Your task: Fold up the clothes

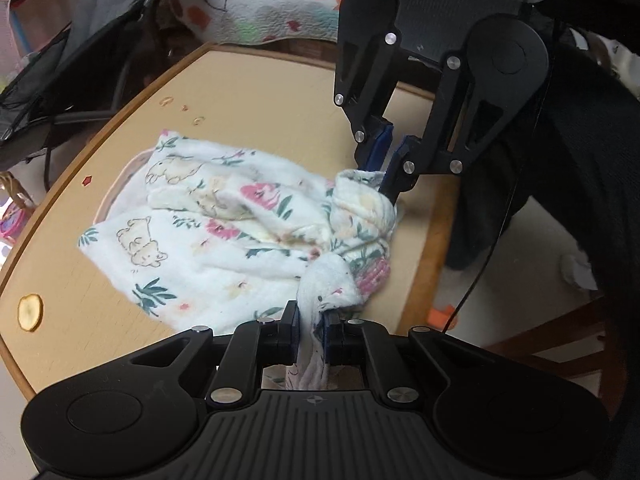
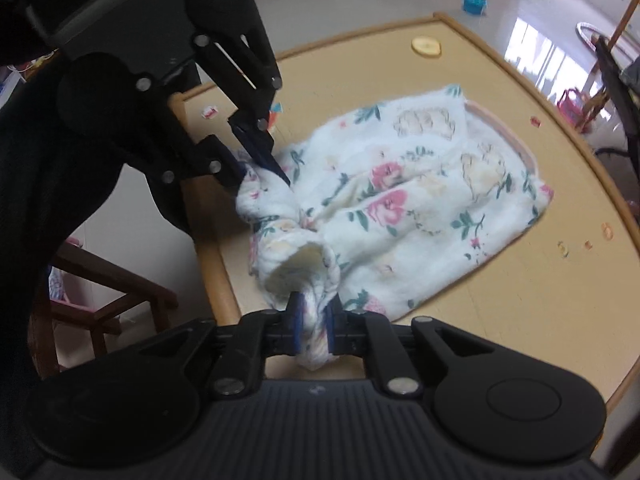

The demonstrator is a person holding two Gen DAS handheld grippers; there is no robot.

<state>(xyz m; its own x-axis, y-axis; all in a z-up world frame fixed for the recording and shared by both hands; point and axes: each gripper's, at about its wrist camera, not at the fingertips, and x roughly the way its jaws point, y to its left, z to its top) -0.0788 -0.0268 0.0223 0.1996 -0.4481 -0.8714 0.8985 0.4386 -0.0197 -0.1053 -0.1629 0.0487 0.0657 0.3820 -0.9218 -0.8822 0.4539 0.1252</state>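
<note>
A white garment (image 1: 208,240) printed with pink flowers, green leaves and pale bears lies crumpled on the tan table (image 1: 248,92). In the left wrist view, my left gripper (image 1: 312,320) is shut on a bunched white corner at the garment's near edge. Farther along the same edge, my right gripper (image 1: 386,182) pinches a rolled fold. The right wrist view shows the garment (image 2: 420,184) spread away from my right gripper (image 2: 314,314), whose blue pads (image 2: 294,320) squeeze a twisted wad of cloth. My left gripper (image 2: 262,174) grips the neighbouring corner close to the table's edge.
A round yellow slice (image 1: 30,312) lies on the table, which has a raised wooden rim (image 2: 216,272). A dark wooden chair (image 2: 100,292) stands beside the table. A heart-patterned quilt (image 1: 256,12) and dark netting (image 1: 60,64) lie beyond it. Toys (image 2: 474,2) are scattered on the floor.
</note>
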